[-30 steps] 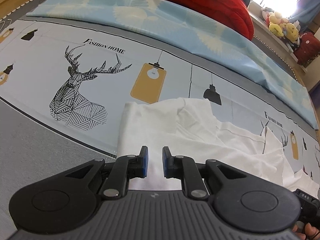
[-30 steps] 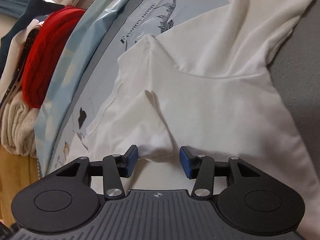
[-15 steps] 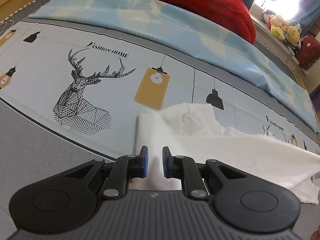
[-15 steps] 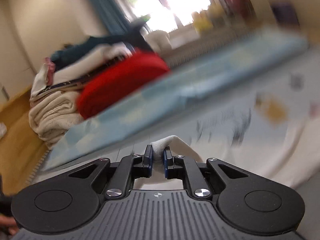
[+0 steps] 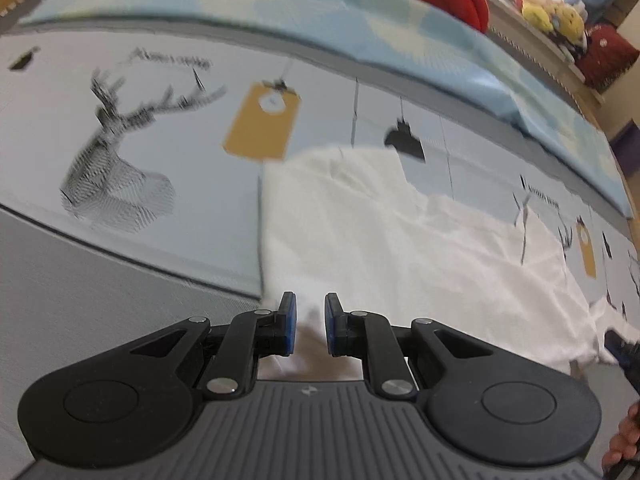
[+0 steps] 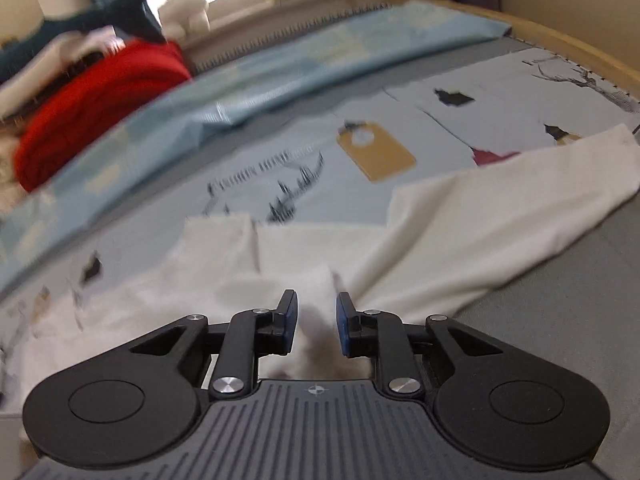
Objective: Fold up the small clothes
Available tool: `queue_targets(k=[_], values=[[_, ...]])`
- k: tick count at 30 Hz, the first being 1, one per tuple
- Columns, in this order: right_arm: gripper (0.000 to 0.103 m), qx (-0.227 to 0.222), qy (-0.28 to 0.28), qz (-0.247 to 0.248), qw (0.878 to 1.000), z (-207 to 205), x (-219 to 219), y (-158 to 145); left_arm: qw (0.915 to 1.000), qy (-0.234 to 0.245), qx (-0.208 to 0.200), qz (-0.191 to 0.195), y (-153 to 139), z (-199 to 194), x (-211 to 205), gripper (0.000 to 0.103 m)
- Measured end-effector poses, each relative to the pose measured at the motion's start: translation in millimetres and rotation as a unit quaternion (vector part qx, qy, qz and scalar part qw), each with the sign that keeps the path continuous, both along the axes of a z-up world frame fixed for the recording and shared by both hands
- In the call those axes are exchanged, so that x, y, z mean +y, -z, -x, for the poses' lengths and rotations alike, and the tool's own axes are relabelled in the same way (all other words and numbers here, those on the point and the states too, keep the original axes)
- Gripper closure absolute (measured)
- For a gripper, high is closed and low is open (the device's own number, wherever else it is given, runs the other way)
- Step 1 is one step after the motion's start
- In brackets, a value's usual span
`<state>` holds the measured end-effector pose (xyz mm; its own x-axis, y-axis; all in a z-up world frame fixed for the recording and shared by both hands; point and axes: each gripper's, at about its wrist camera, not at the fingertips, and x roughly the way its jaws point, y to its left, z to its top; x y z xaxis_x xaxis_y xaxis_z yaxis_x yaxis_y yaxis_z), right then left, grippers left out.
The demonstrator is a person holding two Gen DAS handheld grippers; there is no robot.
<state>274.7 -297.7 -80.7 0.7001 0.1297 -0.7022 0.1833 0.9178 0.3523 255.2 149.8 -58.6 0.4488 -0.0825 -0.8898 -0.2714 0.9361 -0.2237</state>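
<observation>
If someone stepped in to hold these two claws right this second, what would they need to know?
Left claw: jaws slightly apart with white cloth between them; whether it grips is unclear.
Right claw: the same, jaws a little apart around a bunched fold.
The white shirt lies on the printed bedsheet, partly folded, one part trailing out to the right.
Done: a first fold seems begun.
Left: lay the fold flat, smooth it, then fold again into a compact shape.

Right claw (image 6: 316,322) parted over white garment (image 6: 460,236) on bedsheet (image 6: 256,168).
</observation>
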Motion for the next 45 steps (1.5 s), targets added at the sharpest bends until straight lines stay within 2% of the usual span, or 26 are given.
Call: queue_targets(k=[3,5,7,8,9,13,16,19,23,28,29,30,31,32,33,36,40,42,45], values=[[0.081,-0.003,-0.019,-0.05,0.999,-5.6,-6.6,3.5,0.9992,0.007,0.039,0.002,18.2,-1.2,-5.5,0.087],[0.077,0.039,-0.038,-0.076,0.996,-13.3,-10.1,15.4,0.9975,0.01,0.068,-0.017,28.5,-1.3,-8.8,0.087],[0.077,0.102,-0.031,-0.02,0.994,-20.1,-9.3,29.1,0.9966,0.011,0.078,-0.023,33.0,-1.3,-10.6,0.087],[0.06,0.119,-0.015,0.012,0.993,-21.3,-12.6,32.0,0.9966,0.011,0.077,-0.026,32.4,-1.2,-10.8,0.087],[0.054,0.119,0.005,0.01,0.993,-20.6,-18.3,30.8,0.9967,0.012,0.074,-0.031,30.2,-2.0,-12.5,0.087],[0.057,0.049,0.104,-0.01,0.993,-12.1,-56.9,7.4,0.9976,0.015,0.044,-0.05,16.2,-4.4,-20.4,0.083],[0.056,0.025,0.169,-0.015,0.985,-7.9,-95.5,6.9,0.9986,0.018,0.029,-0.04,8.4,-8.8,-29.0,0.081],[0.056,0.032,0.235,-0.06,0.969,-1.5,-143.8,22.3,0.9986,0.03,0.026,-0.034,6.7,-11.8,-39.1,0.081],[0.056,0.032,0.306,-0.084,0.948,10.2,-197.1,45.5,0.9984,0.04,0.025,-0.032,4.8,-14.4,-48.5,0.08],[0.056,0.015,0.364,-0.132,0.922,23.2,-237.6,72.0,0.9985,0.04,0.02,-0.032,1.4,-14.2,-50.8,0.08],[0.057,0.007,0.37,-0.144,0.918,23.2,-241.3,75.6,0.9985,0.04,0.02,-0.032,1.1,-13.9,-50.7,0.08],[0.068,0.001,0.373,-0.151,0.916,22.4,-242.5,76.9,0.9985,0.04,0.02,-0.032,1.2,-13.8,-50.5,0.08],[0.078,-0.005,0.368,-0.159,0.916,21.9,-242.5,78.0,0.9985,0.04,0.021,-0.032,1.2,-13.6,-49.6,0.08],[0.094,-0.01,0.359,-0.173,0.917,18.6,-240.6,79.2,0.9985,0.04,0.021,-0.032,1.2,-13.6,-48.9,0.08],[0.099,-0.012,0.355,-0.176,0.918,14.1,-238.6,78.0,0.9985,0.039,0.021,-0.032,0.8,-13.4,-47.7,0.08],[0.101,-0.03,0.354,-0.128,0.926,6.2,-223.2,62.5,0.9988,0.034,0.019,-0.03,-1.8,-12.5,-43.2,0.08],[0.101,-0.062,0.337,-0.044,0.938,-5.2,-185.9,27.2,0.9992,0.03,0.013,-0.023,-7.8,-10.3,-37.6,0.08],[0.101,-0.088,0.307,-0.016,0.947,-10.8,-164.0,5.2,0.9993,0.029,0.01,-0.021,-10.6,-7.9,-35.1,0.08],[0.101,-0.132,0.229,0.014,0.964,-20.9,-113.2,-28.8,0.9994,0.03,0.008,-0.017,-13.3,-3.7,-32.1,0.08]])
